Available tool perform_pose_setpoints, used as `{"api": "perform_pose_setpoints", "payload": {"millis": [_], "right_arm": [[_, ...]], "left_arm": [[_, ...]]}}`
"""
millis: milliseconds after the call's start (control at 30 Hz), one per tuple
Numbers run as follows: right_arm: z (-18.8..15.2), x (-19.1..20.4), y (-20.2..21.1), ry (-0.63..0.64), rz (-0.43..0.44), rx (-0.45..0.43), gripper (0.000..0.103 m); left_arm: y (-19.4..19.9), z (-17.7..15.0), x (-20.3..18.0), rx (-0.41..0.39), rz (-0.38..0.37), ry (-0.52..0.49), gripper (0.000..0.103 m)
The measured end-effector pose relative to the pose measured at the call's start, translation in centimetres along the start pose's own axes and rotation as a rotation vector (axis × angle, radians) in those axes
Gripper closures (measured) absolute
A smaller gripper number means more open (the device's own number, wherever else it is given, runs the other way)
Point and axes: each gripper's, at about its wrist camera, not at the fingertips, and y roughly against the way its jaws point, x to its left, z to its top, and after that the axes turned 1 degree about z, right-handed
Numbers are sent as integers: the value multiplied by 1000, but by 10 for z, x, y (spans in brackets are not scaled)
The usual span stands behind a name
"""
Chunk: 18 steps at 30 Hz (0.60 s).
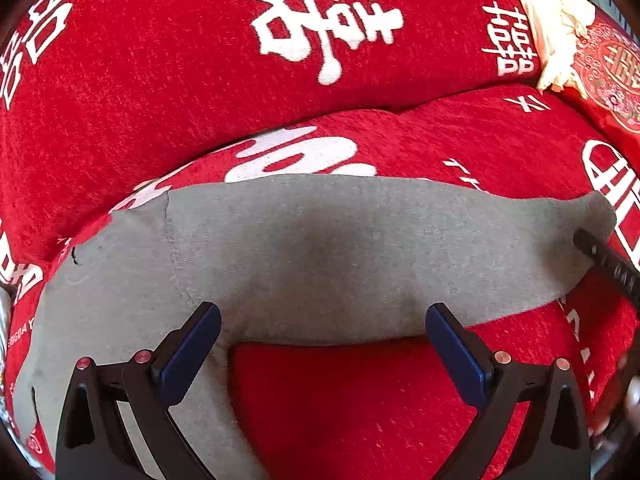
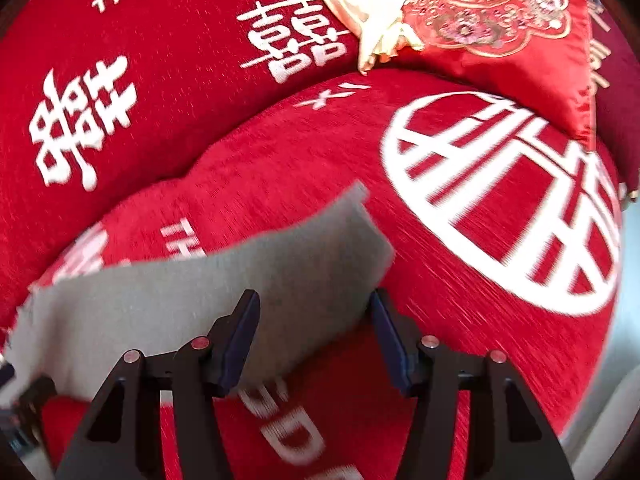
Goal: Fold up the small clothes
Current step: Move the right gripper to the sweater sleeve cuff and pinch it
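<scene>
A red woven sofa cover with white double-happiness characters fills the view; at two o'clock sits a red embroidered satin cushion beside what may be cream cloth.

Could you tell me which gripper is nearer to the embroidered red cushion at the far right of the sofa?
Right. The right gripper hangs open over the grey sock's end nearest the embroidered cushion; the left gripper is open over the sock's middle, farther away.
</scene>
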Motion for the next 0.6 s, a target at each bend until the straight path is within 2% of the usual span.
{"api": "perform_pose_setpoints", "payload": {"millis": [33,67,100,133,267,333,400,600], "right_arm": [[5,-2,-5,-16,34,5,69],[8,-4,-11,-26,57,29,90],[10,-9,-16,-53,109,57,90],[11,-11,-13,-69,136,47,90],[9,-32,18,-140,180,-66,91],[8,-34,26,-143,177,-81,91],[8,-29,29,-120,165,-79,91],[15,-15,45,-111,188,-88,91]], "left_arm": [[-2,0,4,3,2,9,0],[-3,1,8,7,1,21,0],[-5,1,14,12,2,35,0],[-5,1,19,11,5,43,0],[-12,1,43,8,30,101,0],[-27,0,53,70,41,135,0],[-41,-4,52,140,39,118,0],[-13,-12,65,67,3,112,0]]}}
